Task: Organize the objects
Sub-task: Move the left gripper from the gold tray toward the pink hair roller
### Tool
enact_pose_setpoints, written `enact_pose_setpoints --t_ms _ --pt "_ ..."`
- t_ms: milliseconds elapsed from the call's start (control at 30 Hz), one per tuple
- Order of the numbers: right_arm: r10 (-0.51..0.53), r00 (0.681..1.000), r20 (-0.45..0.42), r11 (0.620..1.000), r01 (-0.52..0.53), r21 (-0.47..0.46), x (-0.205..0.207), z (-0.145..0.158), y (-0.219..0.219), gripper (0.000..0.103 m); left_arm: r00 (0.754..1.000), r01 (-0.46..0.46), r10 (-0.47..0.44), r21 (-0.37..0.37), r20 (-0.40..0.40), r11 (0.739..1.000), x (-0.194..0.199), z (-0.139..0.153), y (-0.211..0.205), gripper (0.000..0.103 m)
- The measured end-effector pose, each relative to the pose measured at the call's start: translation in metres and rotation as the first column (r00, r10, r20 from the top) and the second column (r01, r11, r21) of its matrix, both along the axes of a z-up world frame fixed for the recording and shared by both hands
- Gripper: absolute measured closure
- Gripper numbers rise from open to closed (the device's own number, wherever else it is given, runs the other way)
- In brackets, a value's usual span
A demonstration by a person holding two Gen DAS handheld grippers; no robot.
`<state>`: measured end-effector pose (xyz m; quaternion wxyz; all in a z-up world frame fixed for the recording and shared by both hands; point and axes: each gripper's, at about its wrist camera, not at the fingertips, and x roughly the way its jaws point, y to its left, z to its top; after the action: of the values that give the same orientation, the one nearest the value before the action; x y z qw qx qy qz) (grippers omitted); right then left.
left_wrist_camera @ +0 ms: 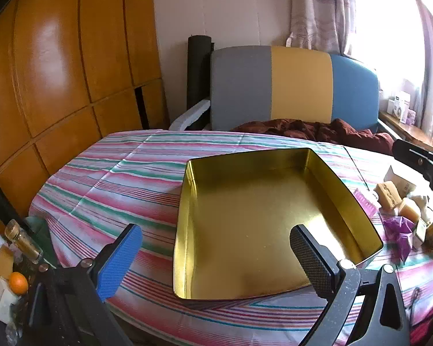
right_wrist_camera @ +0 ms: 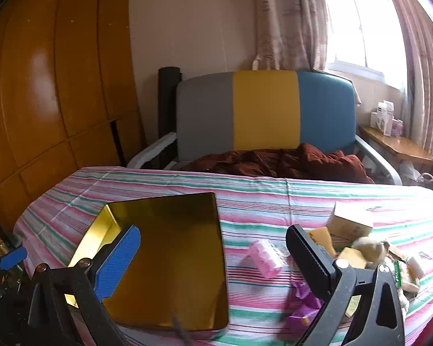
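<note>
A striped cloth (left_wrist_camera: 106, 178) covered the tabletop (tricolour chair (right_wrist_camera: 262, 109) behind); the gold tin (left_wrist_camera: 245, 216) lay long axis pointing away; both grippers' fingers (left_wrist_camera: 119, 259) (right_wrist_camera: 117, 262) spread, released.

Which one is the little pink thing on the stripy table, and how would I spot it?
Start at the big gold tin on the striped tablecloth. Just to its right, alone on the cloth, lies the pink roll, short of the pile of boxes and yellowish blocks. It is the only pale pink, rounded piece; the purple wrapper nearer the camera is darker and crumpled.
</note>
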<state>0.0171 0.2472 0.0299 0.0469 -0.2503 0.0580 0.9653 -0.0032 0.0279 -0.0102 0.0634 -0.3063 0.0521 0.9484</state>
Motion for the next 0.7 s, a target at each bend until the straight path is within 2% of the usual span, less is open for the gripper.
enact_pose_setpoints --t_ms 467,600,700 --pt "-0.079 0.996 0.048 0.996 0.081 -0.032 0.001 -0.008 0.042 0.000 0.998 0.059 -0.057 -0.045 0.041 0.997 -0.005 -0.010 0.018 0.000" --pt "-0.085 0.995 0.059 0.995 0.087 -0.039 0.000 -0.010 0.049 0.000 0.995 0.078 -0.075 -0.041 0.059 0.996 -0.008 -0.012 0.022 0.000" --pt "-0.110 0.992 0.066 0.992 0.113 -0.049 0.002 -0.008 0.065 0.000 0.989 0.125 -0.123 -0.015 0.086 0.992 -0.010 -0.014 0.026 0.000"
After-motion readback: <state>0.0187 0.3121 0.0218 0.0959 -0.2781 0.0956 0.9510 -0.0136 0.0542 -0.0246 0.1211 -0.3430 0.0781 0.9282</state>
